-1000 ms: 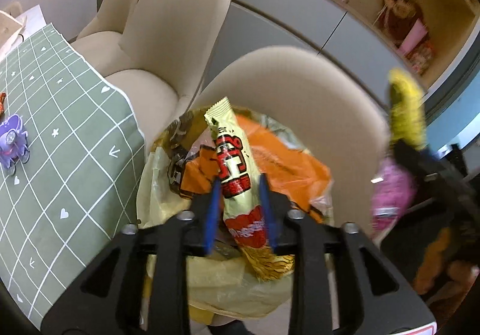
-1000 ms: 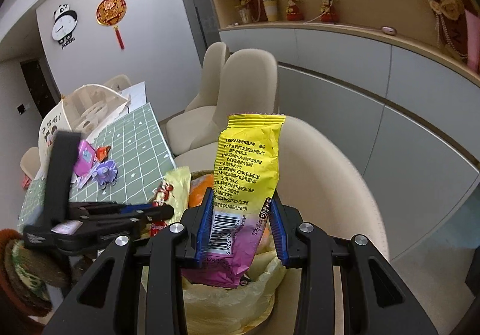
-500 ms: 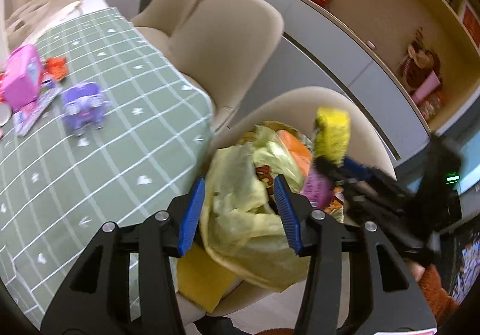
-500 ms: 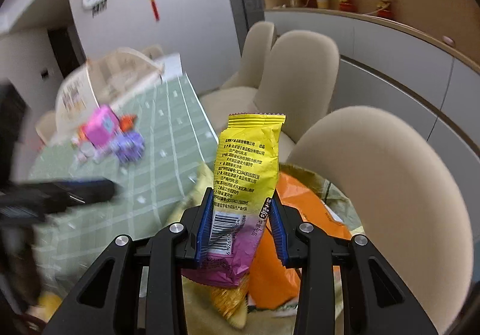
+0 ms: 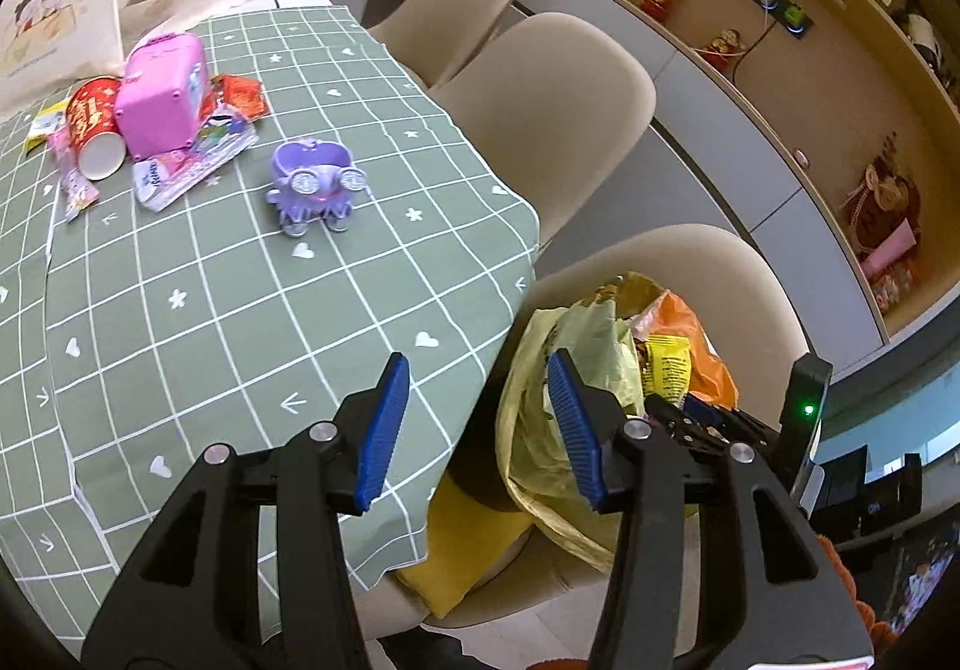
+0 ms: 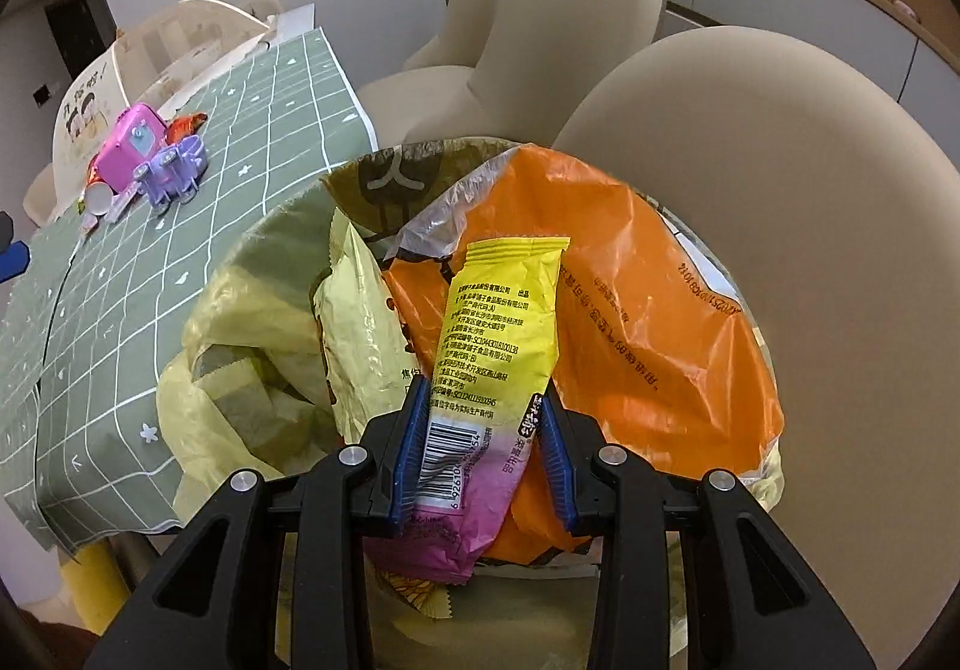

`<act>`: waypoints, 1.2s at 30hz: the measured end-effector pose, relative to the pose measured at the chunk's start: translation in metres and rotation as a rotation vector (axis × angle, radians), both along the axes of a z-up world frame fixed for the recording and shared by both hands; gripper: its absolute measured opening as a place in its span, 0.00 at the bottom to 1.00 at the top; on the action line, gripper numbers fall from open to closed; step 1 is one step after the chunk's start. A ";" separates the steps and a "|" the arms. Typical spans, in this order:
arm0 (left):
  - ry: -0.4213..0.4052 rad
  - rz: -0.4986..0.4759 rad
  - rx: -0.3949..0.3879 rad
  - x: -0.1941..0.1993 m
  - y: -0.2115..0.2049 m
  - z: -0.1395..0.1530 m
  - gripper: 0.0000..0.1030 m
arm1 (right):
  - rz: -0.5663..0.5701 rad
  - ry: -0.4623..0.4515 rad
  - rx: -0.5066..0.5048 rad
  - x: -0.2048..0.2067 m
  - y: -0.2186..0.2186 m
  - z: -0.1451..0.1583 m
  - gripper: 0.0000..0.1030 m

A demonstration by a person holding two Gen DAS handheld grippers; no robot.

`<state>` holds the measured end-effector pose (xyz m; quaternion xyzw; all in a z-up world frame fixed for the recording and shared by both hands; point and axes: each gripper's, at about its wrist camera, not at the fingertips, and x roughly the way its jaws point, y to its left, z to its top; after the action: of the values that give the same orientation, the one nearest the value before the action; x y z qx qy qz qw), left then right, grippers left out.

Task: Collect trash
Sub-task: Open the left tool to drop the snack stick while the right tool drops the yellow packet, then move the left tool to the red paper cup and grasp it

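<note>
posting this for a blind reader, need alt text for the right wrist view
The right hand-held gripper holds a yellow and pink snack wrapper over a trash bin lined with a yellow bag, where an orange plastic bag already lies. The bin sits on a beige chair beside a green checked tablecloth bearing toys.

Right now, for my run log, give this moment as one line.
left hand-held gripper: open, empty | right hand-held gripper: shut on yellow wrapper | over trash bag

Soft indoor light, sharp focus, fisheye-bent edges
</note>
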<state>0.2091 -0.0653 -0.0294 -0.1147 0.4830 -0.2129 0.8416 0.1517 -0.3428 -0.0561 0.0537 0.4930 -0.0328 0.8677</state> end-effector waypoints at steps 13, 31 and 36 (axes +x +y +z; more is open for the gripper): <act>-0.016 0.061 0.000 -0.002 0.022 -0.003 0.46 | -0.022 -0.038 0.027 -0.007 -0.005 0.018 0.58; -0.013 0.310 -0.019 0.016 0.130 -0.025 0.50 | 0.147 -0.234 -0.004 0.010 0.067 0.113 0.65; -0.028 0.411 -0.032 0.030 0.189 -0.029 0.50 | 0.227 -0.221 -0.005 0.044 0.117 0.109 0.65</act>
<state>0.2393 0.1240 -0.0588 -0.2213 0.4343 -0.0461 0.8720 0.1954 -0.2258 0.0525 -0.0011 0.3973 0.0703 0.9150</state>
